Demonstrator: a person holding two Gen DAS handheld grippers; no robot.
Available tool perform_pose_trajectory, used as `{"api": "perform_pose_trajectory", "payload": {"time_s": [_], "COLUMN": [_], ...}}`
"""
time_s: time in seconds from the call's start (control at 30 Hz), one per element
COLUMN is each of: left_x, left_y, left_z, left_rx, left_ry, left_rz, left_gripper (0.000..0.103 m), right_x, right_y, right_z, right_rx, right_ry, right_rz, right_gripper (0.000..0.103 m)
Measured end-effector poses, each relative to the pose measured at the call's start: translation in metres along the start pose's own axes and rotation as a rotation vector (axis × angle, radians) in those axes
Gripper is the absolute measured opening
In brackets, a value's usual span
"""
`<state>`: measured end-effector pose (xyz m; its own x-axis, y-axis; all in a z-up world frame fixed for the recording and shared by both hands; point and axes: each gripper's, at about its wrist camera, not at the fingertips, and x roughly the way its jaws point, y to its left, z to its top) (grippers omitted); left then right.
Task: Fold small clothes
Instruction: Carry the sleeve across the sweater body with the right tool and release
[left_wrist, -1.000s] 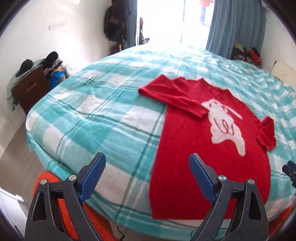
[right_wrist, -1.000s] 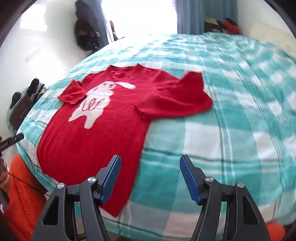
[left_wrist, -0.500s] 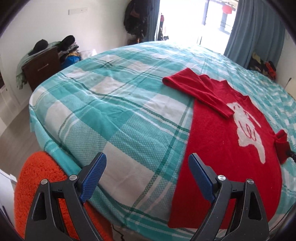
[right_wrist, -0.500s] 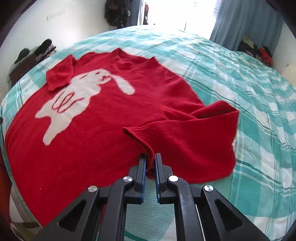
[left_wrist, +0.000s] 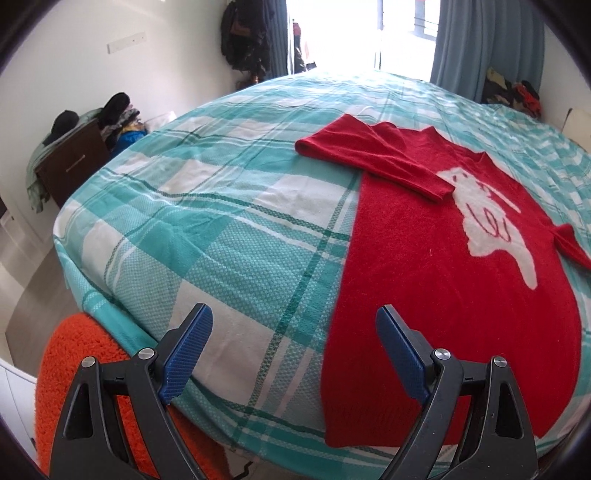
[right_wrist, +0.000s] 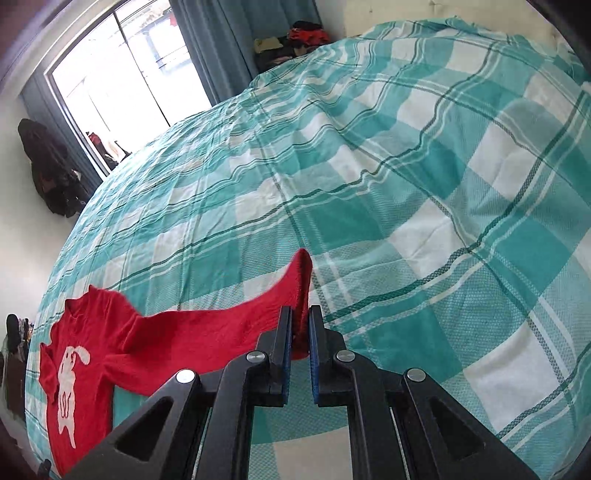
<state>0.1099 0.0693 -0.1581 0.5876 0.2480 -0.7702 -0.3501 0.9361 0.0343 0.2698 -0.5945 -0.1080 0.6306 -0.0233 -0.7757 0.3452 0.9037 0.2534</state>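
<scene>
A small red sweater (left_wrist: 424, 266) with a white rabbit motif lies face up on the teal checked bed. Its left sleeve (left_wrist: 373, 158) is folded across the chest. My left gripper (left_wrist: 291, 350) is open and empty, hovering above the bed's front edge beside the sweater's hem. My right gripper (right_wrist: 300, 332) is shut on the cuff of the right sleeve (right_wrist: 221, 328) and holds it stretched out sideways from the sweater body (right_wrist: 70, 384), lifted above the bed.
The bed (left_wrist: 221, 221) fills both views. An orange fuzzy cushion (left_wrist: 81, 369) sits below its front corner. A dark nightstand with piled clothes (left_wrist: 74, 155) stands left. Curtains and a bright window (right_wrist: 122, 81) are behind.
My right gripper closed on the right sleeve's cuff and pulled it out sideways away from the sweater body. My left gripper shifted slightly over the bed's front edge and stayed open.
</scene>
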Motion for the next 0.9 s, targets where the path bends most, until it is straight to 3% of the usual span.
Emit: {"api": "perform_pose_trajectory", "payload": {"time_s": [0.3, 0.5, 0.7, 0.9], "left_x": [0.003, 0.01, 0.007, 0.011], "left_y": [0.004, 0.004, 0.003, 0.011], "left_z": [-0.001, -0.003, -0.003, -0.003], "left_rx": [-0.02, -0.027, -0.019, -0.067], "left_ry": [0.029, 0.054, 0.048, 0.071], "left_rz": [0.015, 0.008, 0.0, -0.015], "left_gripper": [0.091, 0.091, 0.091, 0.091], "right_x": [0.019, -0.015, -0.028, -0.01], "right_y": [-0.037, -0.048, -0.066, -0.092], "right_z": [-0.059, -0.085, -0.077, -0.09], "right_rx": [0.109, 0.216, 0.463, 0.582], "right_ry": [0.109, 0.06, 0.058, 0.169], "right_rz": [-0.035, 0.023, 0.217, 0.199], "right_gripper": [0.004, 0.003, 0.003, 0.008]}}
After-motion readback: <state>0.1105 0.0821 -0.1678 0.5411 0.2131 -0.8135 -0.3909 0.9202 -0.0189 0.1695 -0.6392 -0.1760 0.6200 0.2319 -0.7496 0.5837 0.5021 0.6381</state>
